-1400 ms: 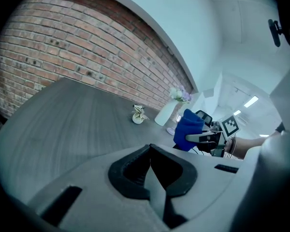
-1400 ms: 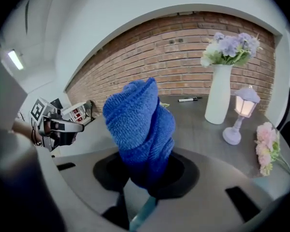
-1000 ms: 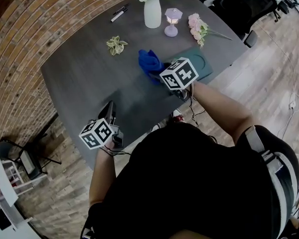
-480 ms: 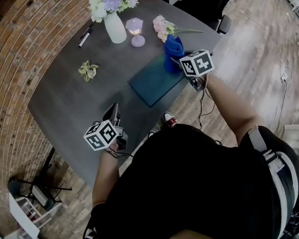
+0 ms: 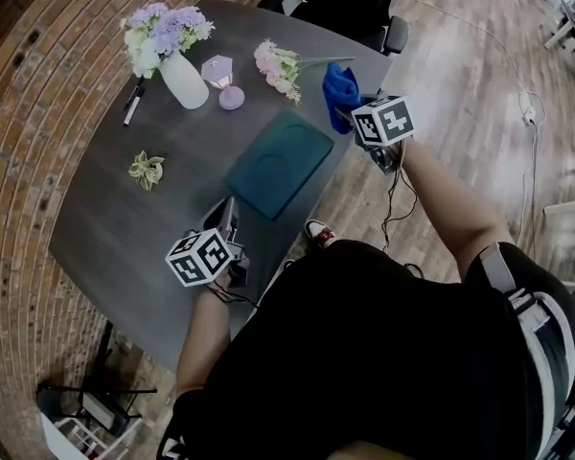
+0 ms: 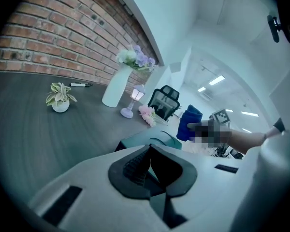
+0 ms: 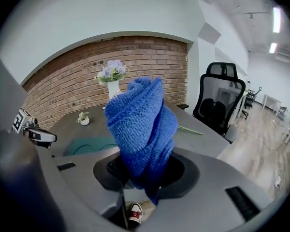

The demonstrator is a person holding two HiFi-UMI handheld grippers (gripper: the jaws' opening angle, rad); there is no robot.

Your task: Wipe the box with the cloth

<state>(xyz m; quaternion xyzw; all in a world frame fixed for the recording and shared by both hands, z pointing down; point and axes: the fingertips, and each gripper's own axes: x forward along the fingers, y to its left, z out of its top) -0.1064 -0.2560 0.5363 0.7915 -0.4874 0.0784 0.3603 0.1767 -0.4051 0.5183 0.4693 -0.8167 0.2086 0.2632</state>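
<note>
Both tongs are closed: my right gripper (image 7: 144,172) pinches the blue cloth (image 7: 142,124) at the table (image 5: 125,228) edge; my left gripper (image 6: 152,170) is empty. The teal box (image 5: 280,161) lies flat between them, left of the cloth.

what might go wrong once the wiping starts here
1. Nothing steadies the box: the left claw is shut, empty and off it, and the box lies near the table edge, so a stroke might push it off.
2. The cloth is bunched in the right claw, so it may wipe narrowly.
3. The pink flowers lie close to the box and could get swept.
</note>
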